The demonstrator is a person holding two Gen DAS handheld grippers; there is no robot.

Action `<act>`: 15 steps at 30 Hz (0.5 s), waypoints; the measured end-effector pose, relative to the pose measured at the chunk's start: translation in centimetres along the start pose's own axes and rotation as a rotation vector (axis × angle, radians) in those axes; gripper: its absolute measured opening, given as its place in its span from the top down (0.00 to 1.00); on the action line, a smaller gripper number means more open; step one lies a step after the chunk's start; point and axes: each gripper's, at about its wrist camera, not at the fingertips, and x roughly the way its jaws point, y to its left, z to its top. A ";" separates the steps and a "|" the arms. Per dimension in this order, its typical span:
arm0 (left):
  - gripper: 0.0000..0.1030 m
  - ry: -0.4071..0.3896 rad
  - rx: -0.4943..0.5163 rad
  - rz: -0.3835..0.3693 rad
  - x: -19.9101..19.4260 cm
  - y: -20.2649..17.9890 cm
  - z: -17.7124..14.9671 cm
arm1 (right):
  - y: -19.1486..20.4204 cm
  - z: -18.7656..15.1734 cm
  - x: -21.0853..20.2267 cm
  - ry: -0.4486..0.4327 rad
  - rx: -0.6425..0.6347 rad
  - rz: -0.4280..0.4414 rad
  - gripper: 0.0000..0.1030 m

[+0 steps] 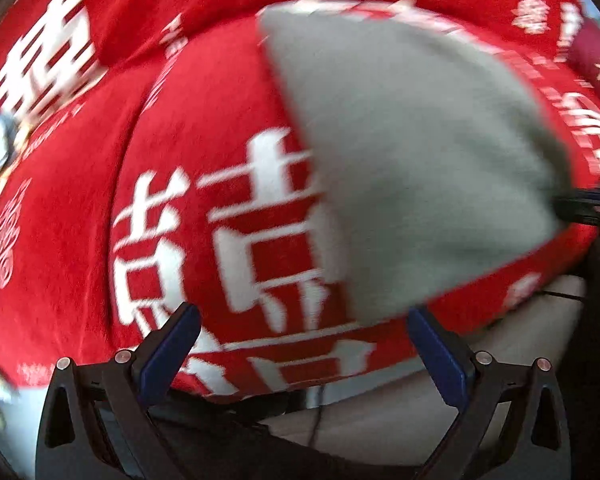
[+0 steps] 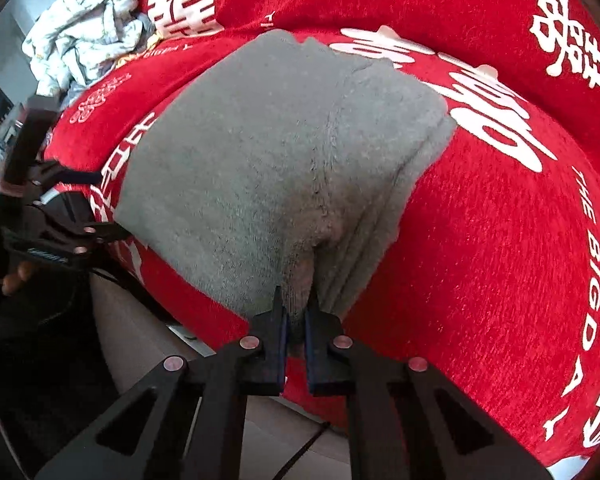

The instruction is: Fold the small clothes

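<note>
On red blanket (image 2: 480,220) — gripper-pinched grey cloth (image 2: 260,152)

Red cushion cover (image 2: 480,240) with white characters, folded grey cloth (image 2: 268,160) flat on it, crumpled pale clothes (image 2: 88,36) beyond.

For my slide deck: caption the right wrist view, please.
Right gripper pinches the folded grey garment on a red cloth.
</note>
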 end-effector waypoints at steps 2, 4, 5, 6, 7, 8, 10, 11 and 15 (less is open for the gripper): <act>0.00 -0.058 0.022 -0.030 -2.0 -0.4 0.5 | -0.2 0.2 -1.1 -0.008 0.007 0.006 0.83; 0.00 -0.106 0.026 -0.035 -3.4 -0.3 1.4 | -0.4 0.5 -2.5 -0.052 -0.002 -0.022 0.63; 0.00 -0.125 0.021 -0.038 -3.8 -0.1 1.9 | -0.5 0.8 -3.5 -0.096 -0.008 -0.042 0.47; 0.00 -0.147 0.011 -0.048 -4.0 0.0 2.7 | -0.5 1.2 -4.2 -0.136 -0.015 -0.057 0.36; 0.00 -0.158 0.002 -0.049 -4.0 0.0 3.4 | -0.3 1.8 -4.8 -0.173 -0.025 -0.062 0.34; 0.00 -0.164 -0.007 -0.041 -3.6 0.1 4.1 | 0.0 2.4 -5.2 -0.201 -0.039 -0.053 0.34; 0.00 -0.165 -0.033 -0.012 -2.4 0.5 5.7 | 0.8 3.6 -4.9 -0.223 -0.076 -0.034 0.34; 0.00 -0.155 -0.050 0.004 -1.5 0.6 6.5 | 1.5 4.1 -4.3 -0.224 -0.107 -0.026 0.34; 0.00 -0.078 -0.100 0.054 1.6 0.9 7.3 | 2.5 5.7 -0.3 -0.144 -0.156 -0.058 0.34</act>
